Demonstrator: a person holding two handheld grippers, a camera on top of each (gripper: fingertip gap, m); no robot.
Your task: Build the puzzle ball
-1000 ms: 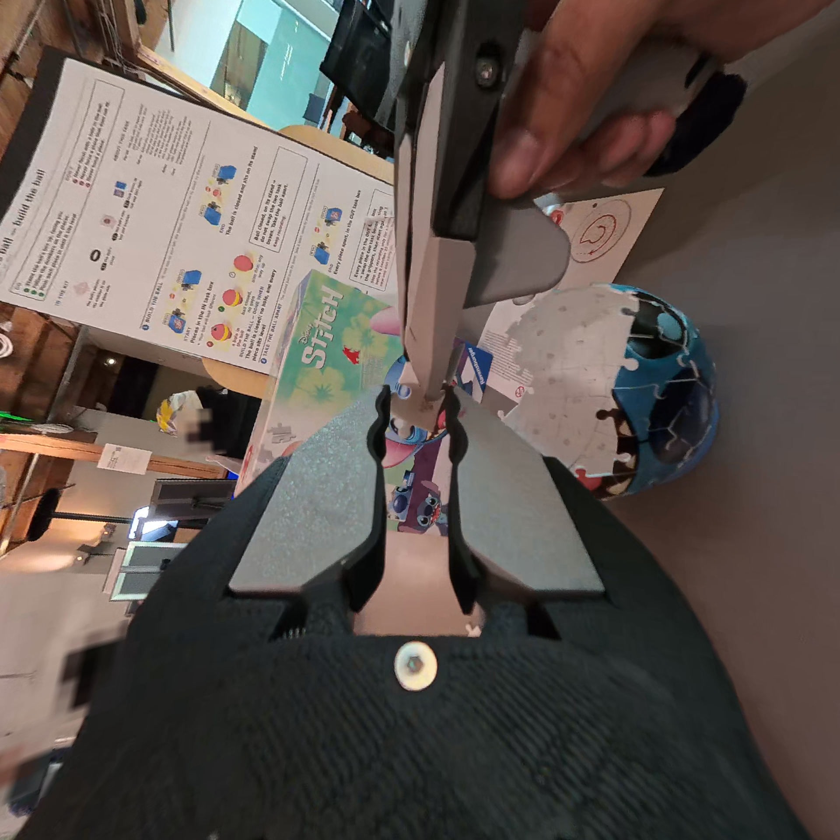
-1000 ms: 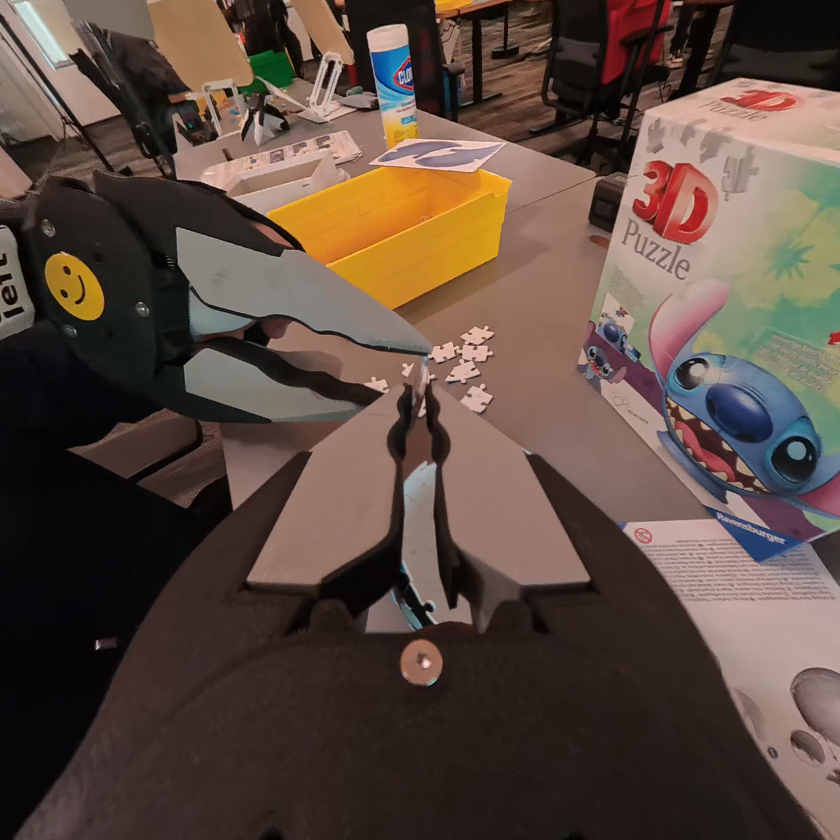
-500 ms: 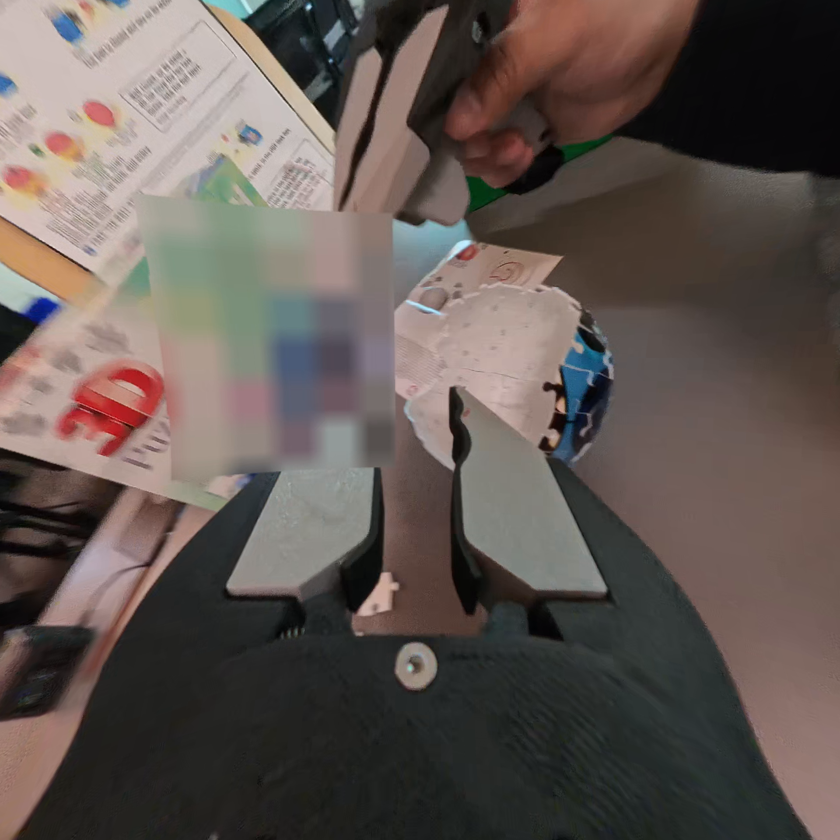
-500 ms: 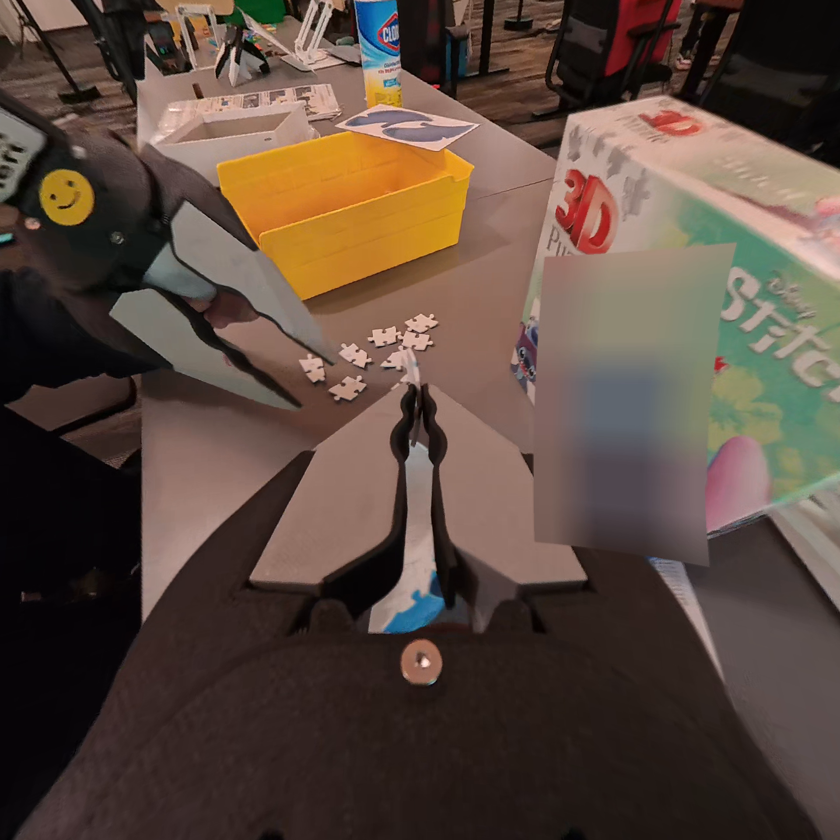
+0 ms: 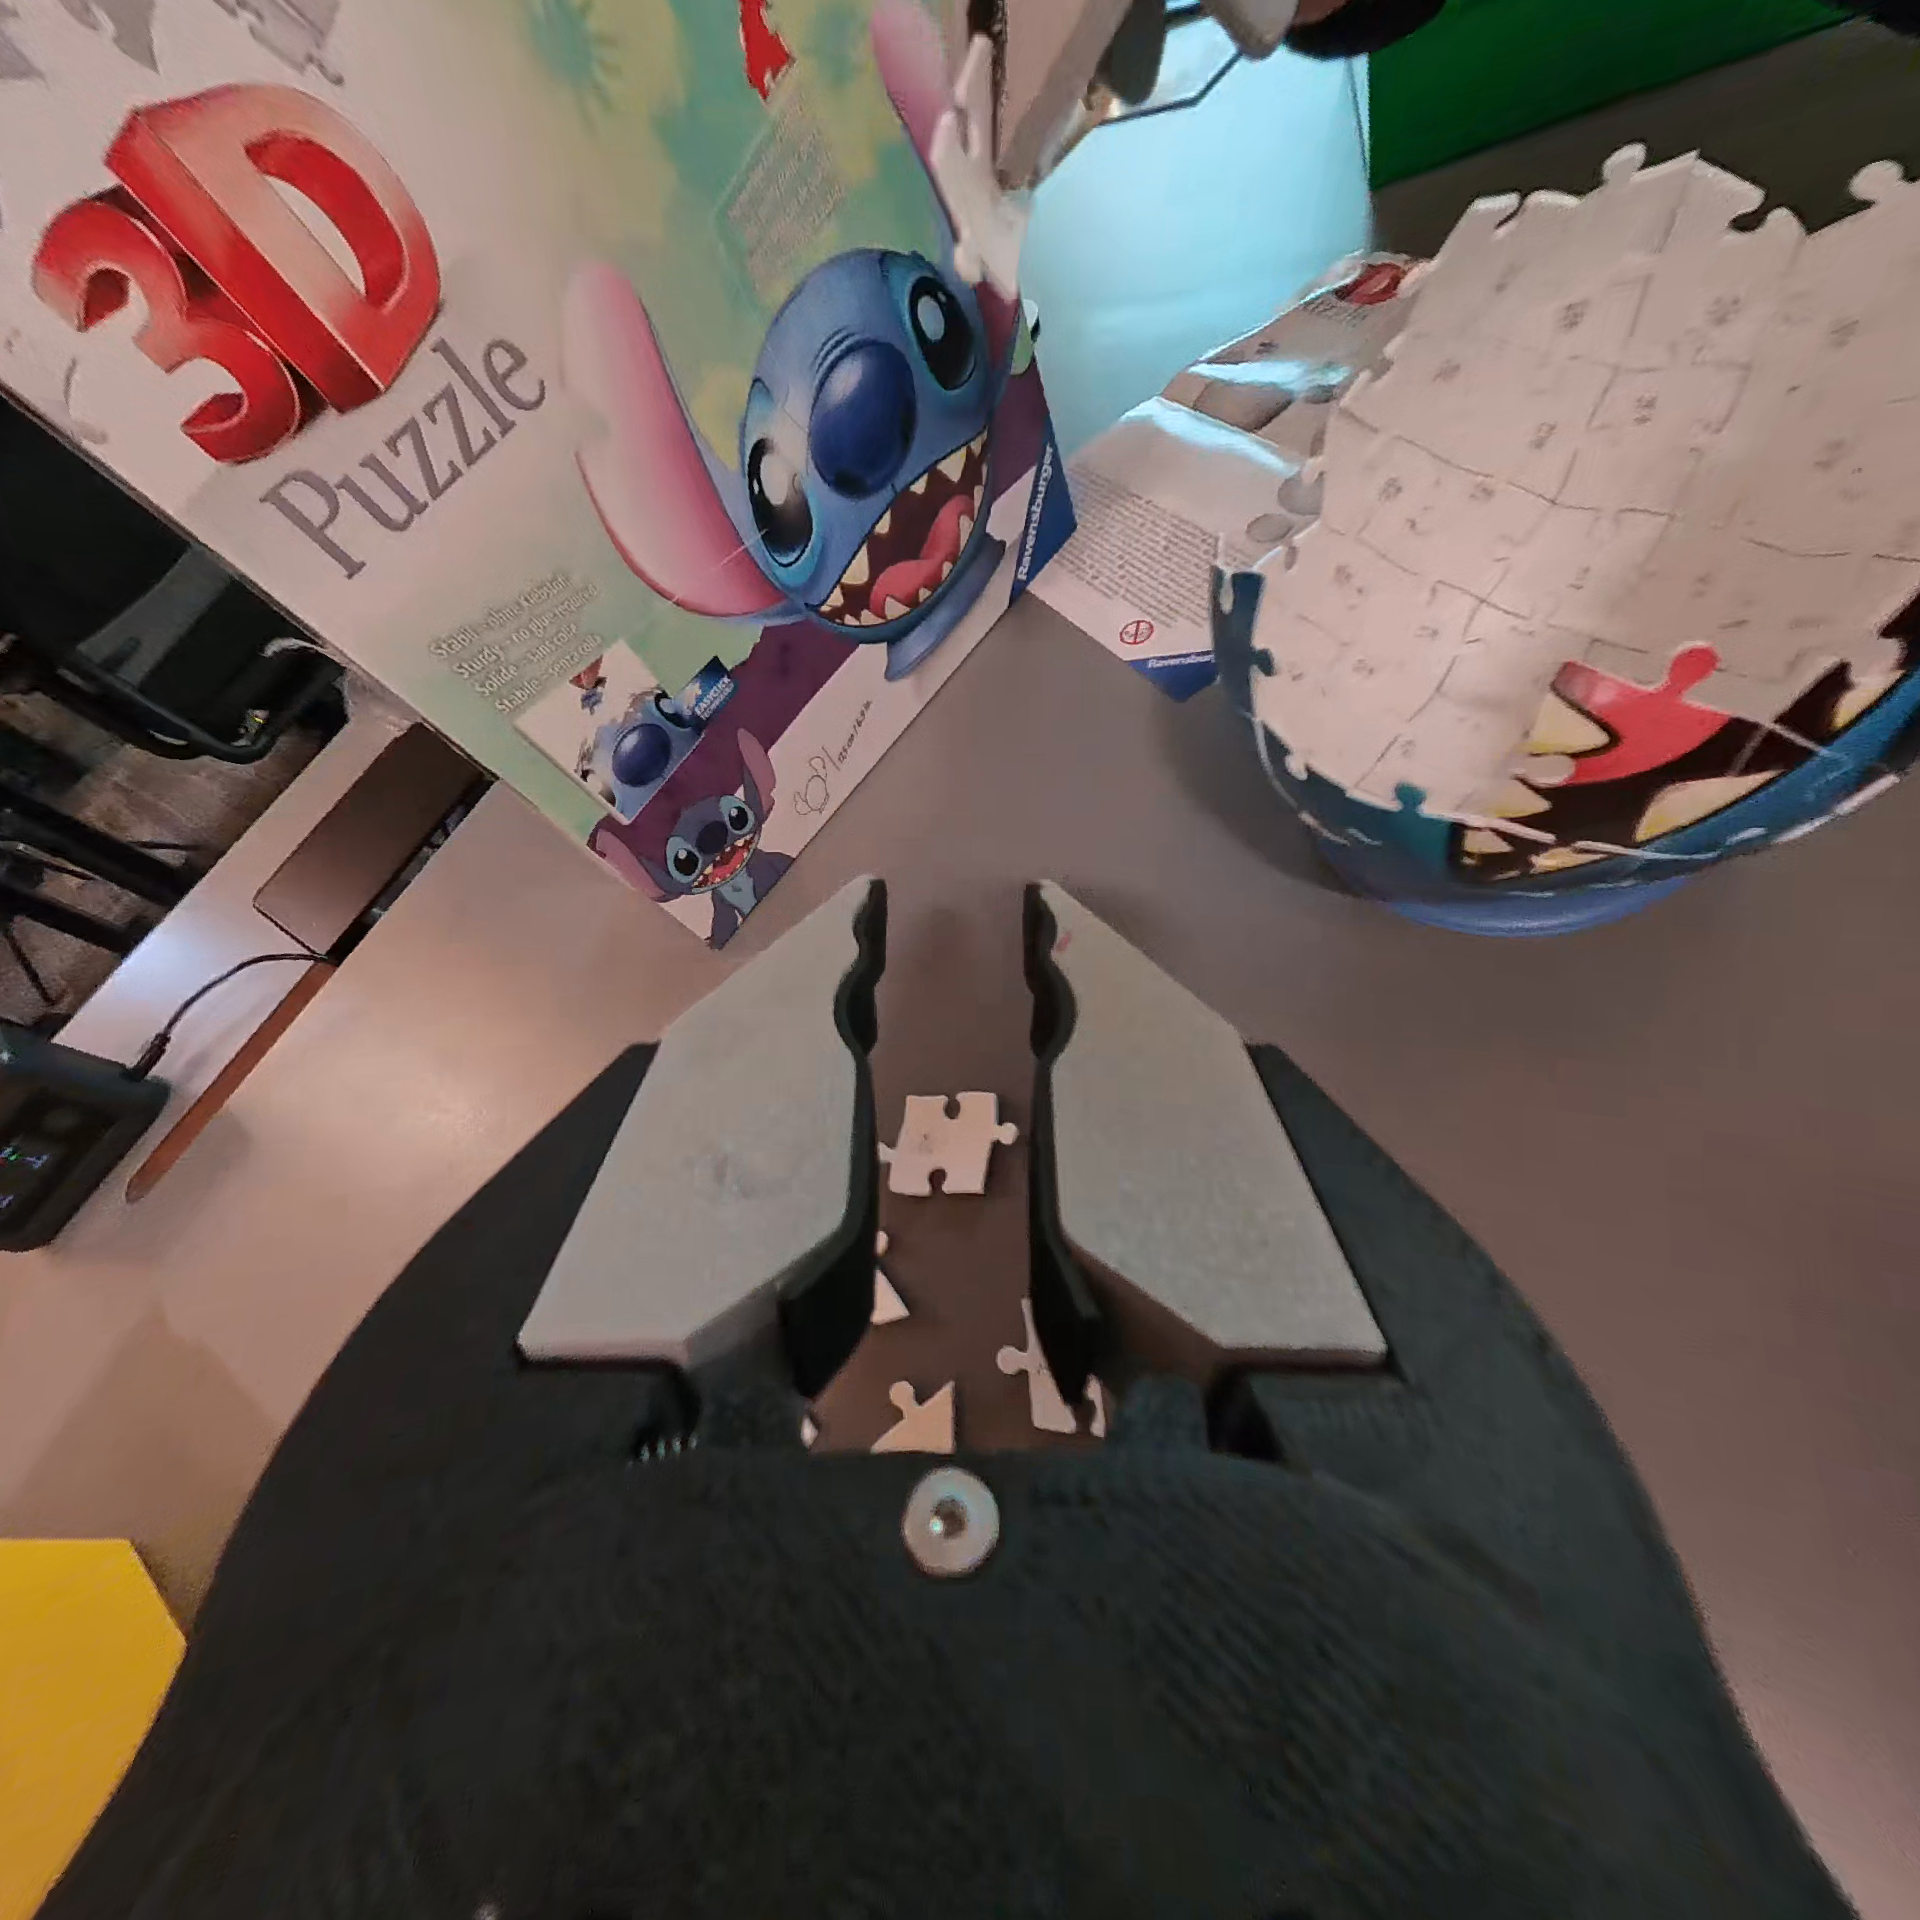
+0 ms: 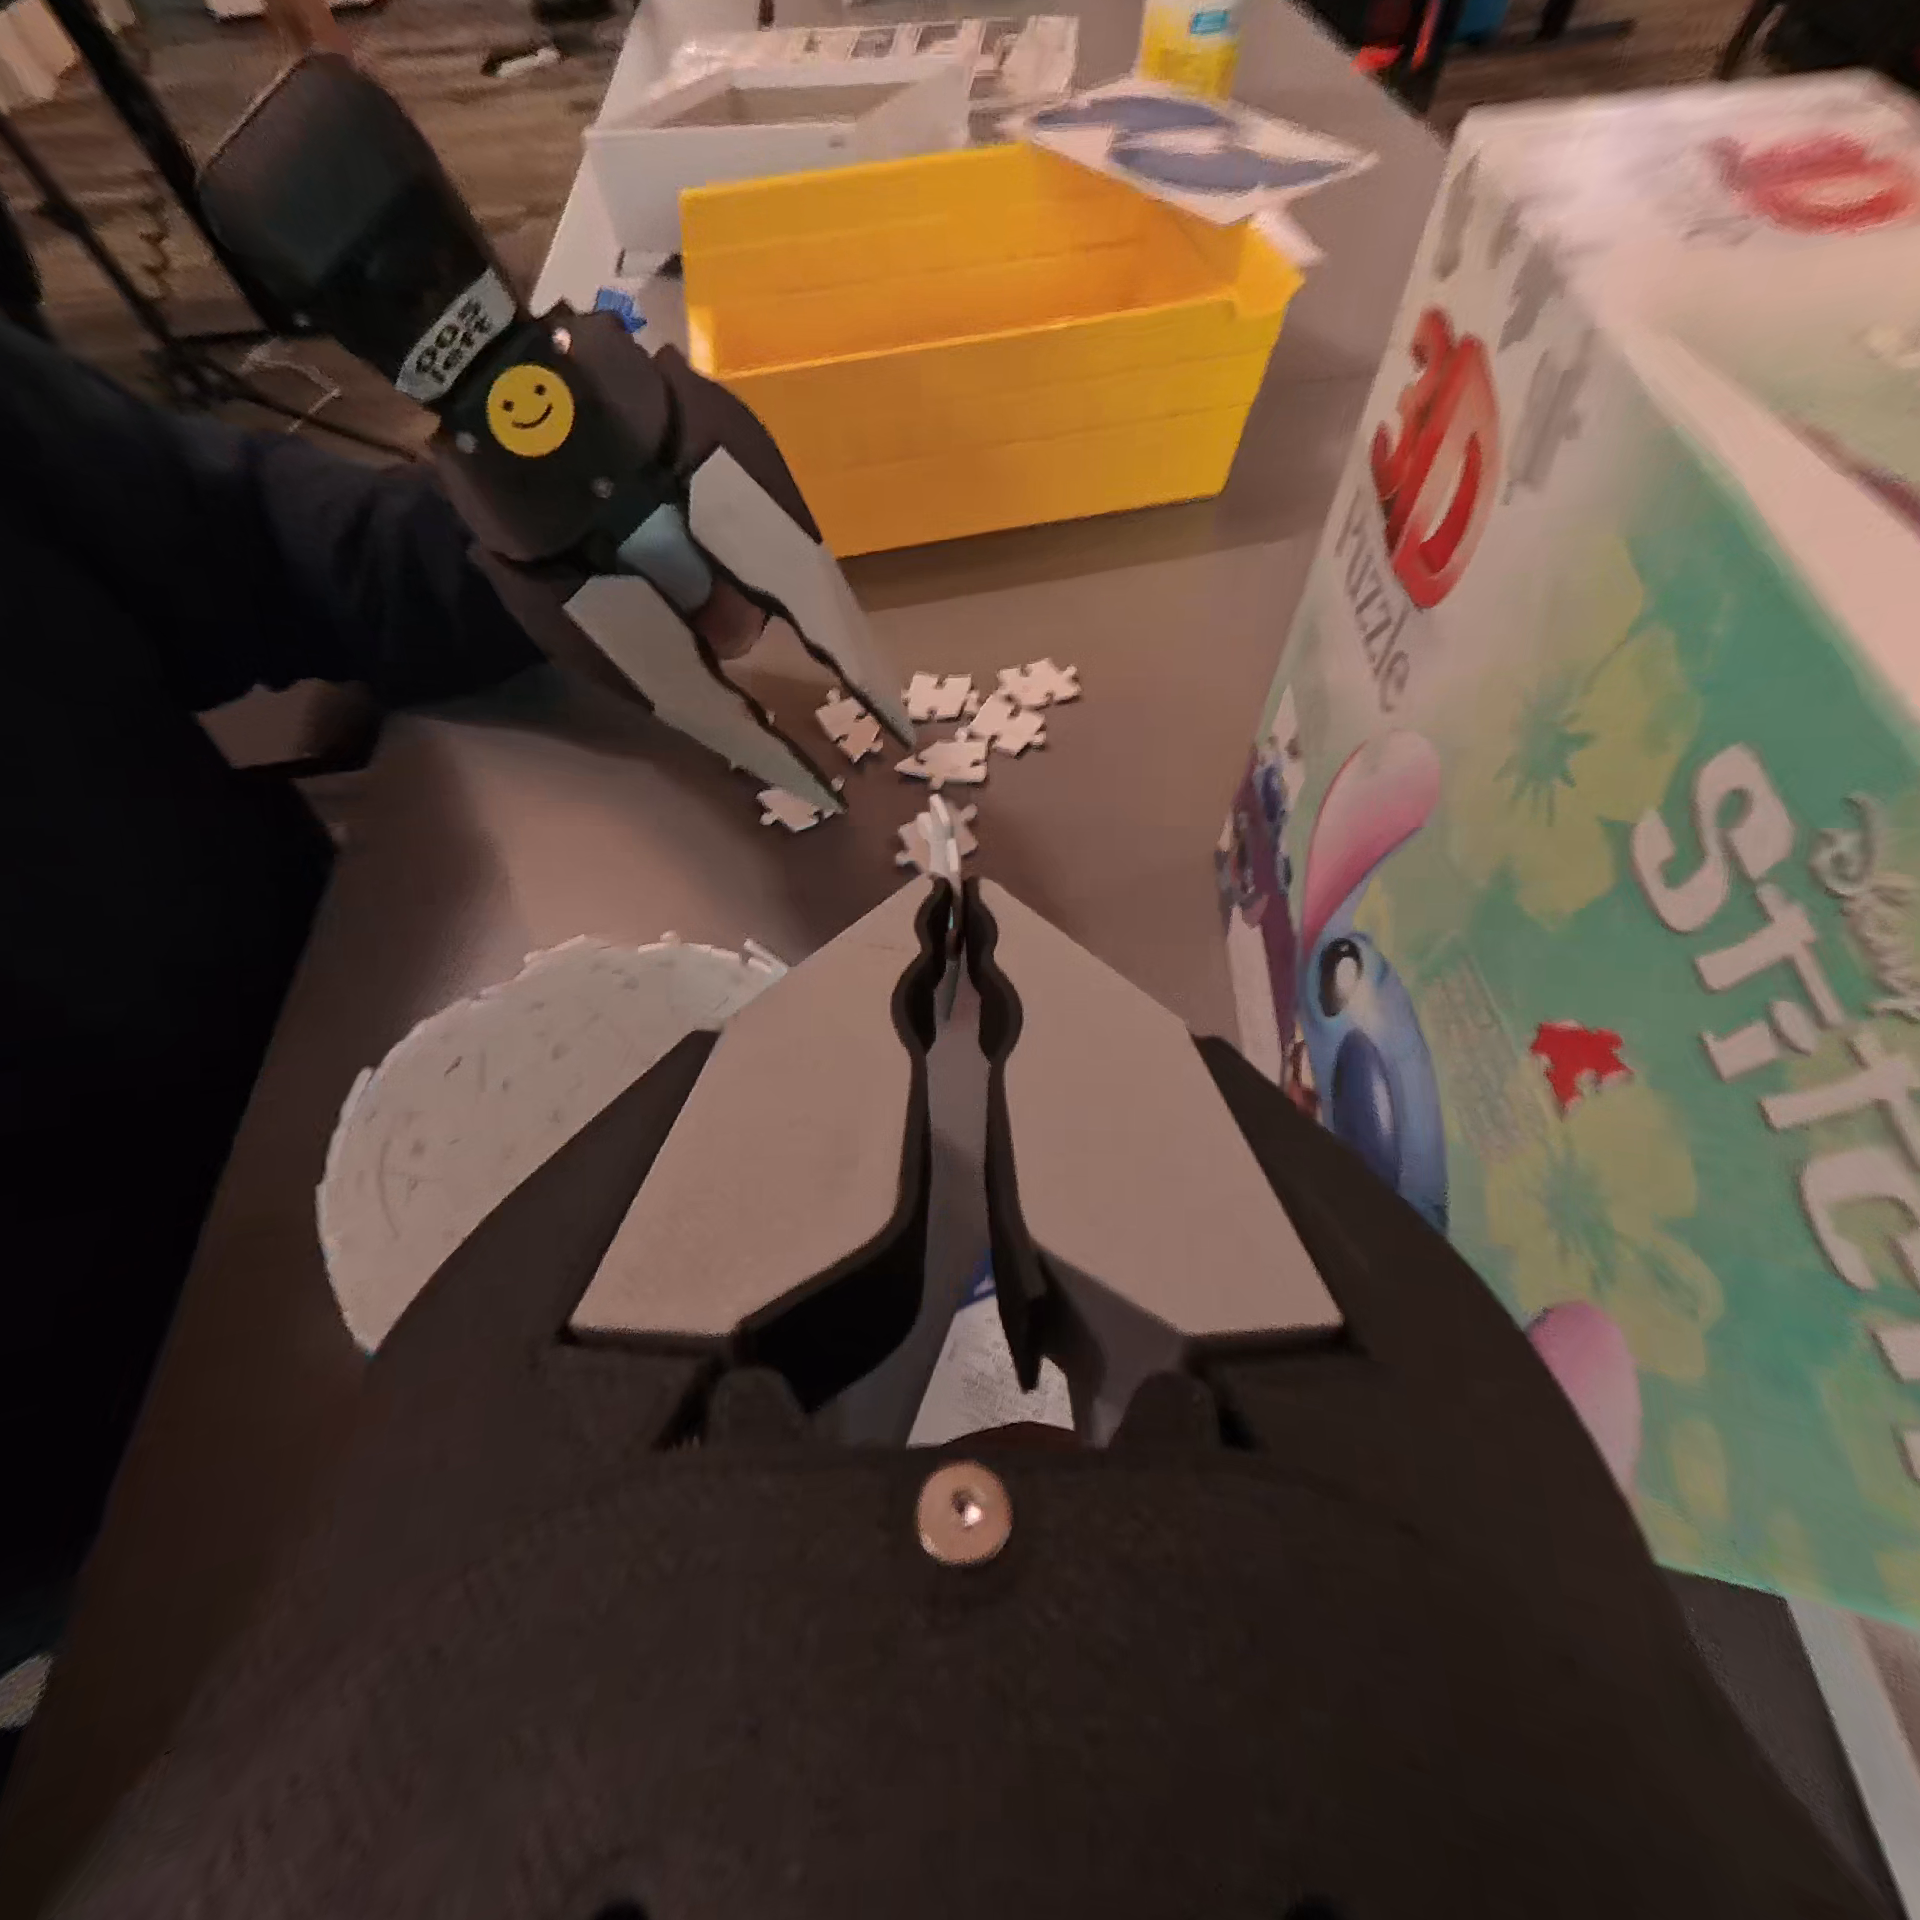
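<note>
The half-built puzzle ball [image 5: 1538, 540], white inside and blue outside, lies on the grey table to the right; it also shows in the right wrist view [image 6: 488, 1101]. My left gripper [image 5: 954, 914] is open and low over the table, with a loose white puzzle piece [image 5: 940, 1143] lying between its fingers; it also shows in the right wrist view [image 6: 871, 774]. Several more loose pieces [image 6: 977, 717] lie around its tips. My right gripper [image 6: 948, 894] is shut on a white puzzle piece [image 6: 938, 840] and holds it above the table.
The tall 3D puzzle box [image 5: 520, 416] [image 6: 1610, 831] stands close beside the pieces. A yellow bin [image 6: 987, 332] sits behind them, with a white tray [image 6: 790, 114] beyond. A printed leaflet [image 5: 1153, 540] lies by the ball. A dark device with a cable [image 5: 52, 1153] sits far left.
My left gripper has swung away from the right gripper and down to the loose pieces on the table, with its jaws wider. The right gripper keeps its piece and has moved back over the ball.
</note>
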